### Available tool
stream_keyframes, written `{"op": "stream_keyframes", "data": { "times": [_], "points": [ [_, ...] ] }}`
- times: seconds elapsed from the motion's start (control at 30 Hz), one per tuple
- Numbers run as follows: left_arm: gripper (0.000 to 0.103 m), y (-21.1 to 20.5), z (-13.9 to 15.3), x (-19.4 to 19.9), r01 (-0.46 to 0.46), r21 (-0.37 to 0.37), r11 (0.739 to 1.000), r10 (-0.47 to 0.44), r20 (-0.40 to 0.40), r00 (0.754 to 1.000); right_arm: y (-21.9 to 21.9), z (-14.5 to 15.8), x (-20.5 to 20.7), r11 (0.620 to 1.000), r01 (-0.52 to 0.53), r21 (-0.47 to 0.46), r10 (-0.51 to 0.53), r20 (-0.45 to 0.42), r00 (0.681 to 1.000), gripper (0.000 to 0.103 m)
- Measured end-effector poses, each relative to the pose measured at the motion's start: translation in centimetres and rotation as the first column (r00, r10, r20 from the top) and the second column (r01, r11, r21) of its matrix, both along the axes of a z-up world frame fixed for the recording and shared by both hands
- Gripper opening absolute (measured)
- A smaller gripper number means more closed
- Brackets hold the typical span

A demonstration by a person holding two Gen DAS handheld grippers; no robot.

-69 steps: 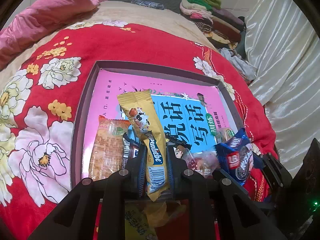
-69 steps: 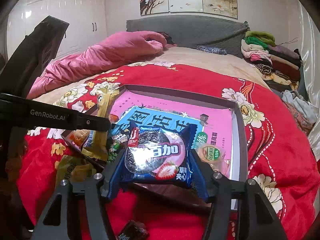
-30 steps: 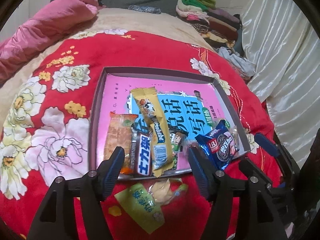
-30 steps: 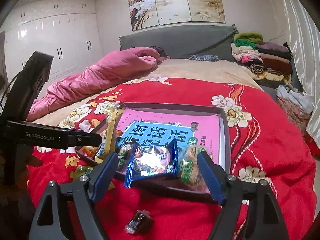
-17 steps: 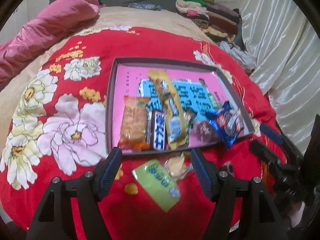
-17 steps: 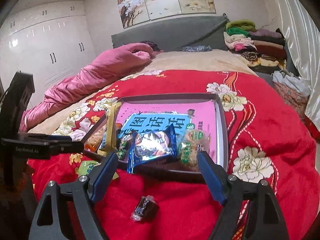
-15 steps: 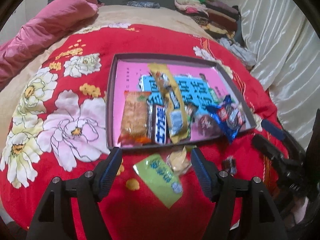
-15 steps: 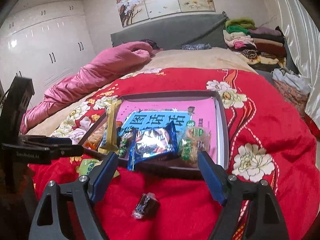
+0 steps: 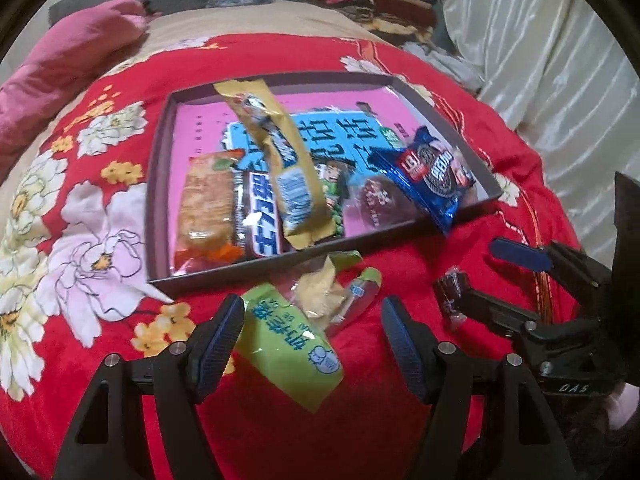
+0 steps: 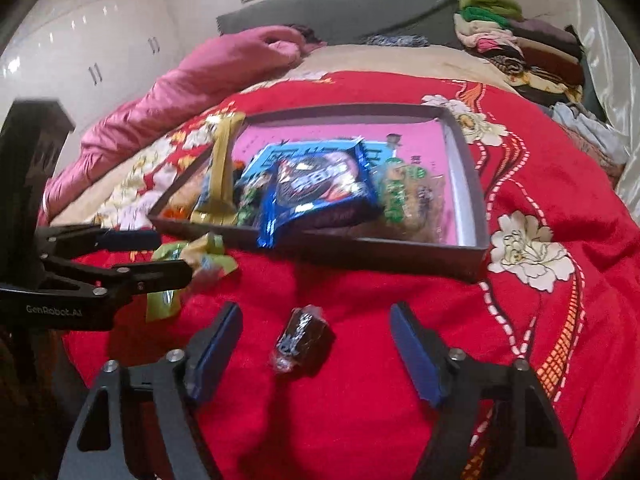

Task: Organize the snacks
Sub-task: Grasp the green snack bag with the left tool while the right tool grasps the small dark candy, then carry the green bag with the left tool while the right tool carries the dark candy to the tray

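Right gripper point(image 10: 316, 354) gapes wide around dark candy point(image 10: 302, 338) on red blanket point(image 10: 360, 280); left gripper point(image 9: 312, 340) likewise over green packet point(image 9: 290, 350). Pickup step; next, close, lift into tray point(image 10: 468, 184).

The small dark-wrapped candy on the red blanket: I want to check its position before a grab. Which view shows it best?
The right wrist view: the small dark-wrapped candy lies whole and central between the open jaws. In the left wrist view, it sits at the side, partly behind the right gripper.
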State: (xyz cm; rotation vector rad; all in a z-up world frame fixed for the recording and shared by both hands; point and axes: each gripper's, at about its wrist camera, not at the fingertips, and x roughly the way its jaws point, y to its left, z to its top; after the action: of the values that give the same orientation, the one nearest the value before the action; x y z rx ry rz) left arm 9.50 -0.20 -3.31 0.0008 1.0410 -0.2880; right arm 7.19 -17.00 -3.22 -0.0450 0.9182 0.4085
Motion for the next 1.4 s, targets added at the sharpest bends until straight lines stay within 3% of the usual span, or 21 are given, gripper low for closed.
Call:
{"op": "stream_keyframes", "data": {
  "times": [0.3,0.4,0.5,0.67,0.97,1.17,1.4],
  "points": [
    [0.073,-0.5,-1.2,0.8,0.007,0.010,1.000,-0.007,-0.015,1.000,1.5,-2.1,0.2,0.996,-0.059,-0.073,0.055,-0.060,0.997,0.041],
    [0.062,-0.6,-1.6,0.9,0.000,0.014,1.000,0.000,-0.018,1.000,1.5,-2.2,0.3,0.995,-0.062,-0.076,0.057,-0.063,0.996,0.034],
    [0.049,-1.0,-2.0,1.1,0.009,0.008,1.000,-0.009,-0.029,1.000,1.2,-2.1,0.3,0.996,-0.061,-0.062,0.057,-0.068,0.996,0.034],
    [0.039,-1.4,-2.3,1.1,0.020,0.017,1.000,-0.019,-0.025,1.000,0.4,-1.0,0.0,0.998,-0.057,0.000,0.057,-0.044,0.997,0.034],
    [0.038,1.6,0.7,-0.3,-0.034,-0.112,0.993,0.032,-0.016,0.999,-1.5,3.2,-0.9,0.992,-0.045,0.115,0.031,0.125,0.992,0.034],
    [0.038,3.4,4.2,-0.4,-0.078,-0.138,0.987,0.087,0.058,0.995,-2.6,4.8,-0.4,0.990,-0.014,0.143,-0.016,0.210,0.977,0.034],
    [0.038,5.3,5.4,0.8,-0.152,-0.133,0.980,0.165,0.093,0.982,-4.5,5.3,0.8,0.988,0.041,0.146,-0.075,0.239,0.968,0.034]
  ]
}}
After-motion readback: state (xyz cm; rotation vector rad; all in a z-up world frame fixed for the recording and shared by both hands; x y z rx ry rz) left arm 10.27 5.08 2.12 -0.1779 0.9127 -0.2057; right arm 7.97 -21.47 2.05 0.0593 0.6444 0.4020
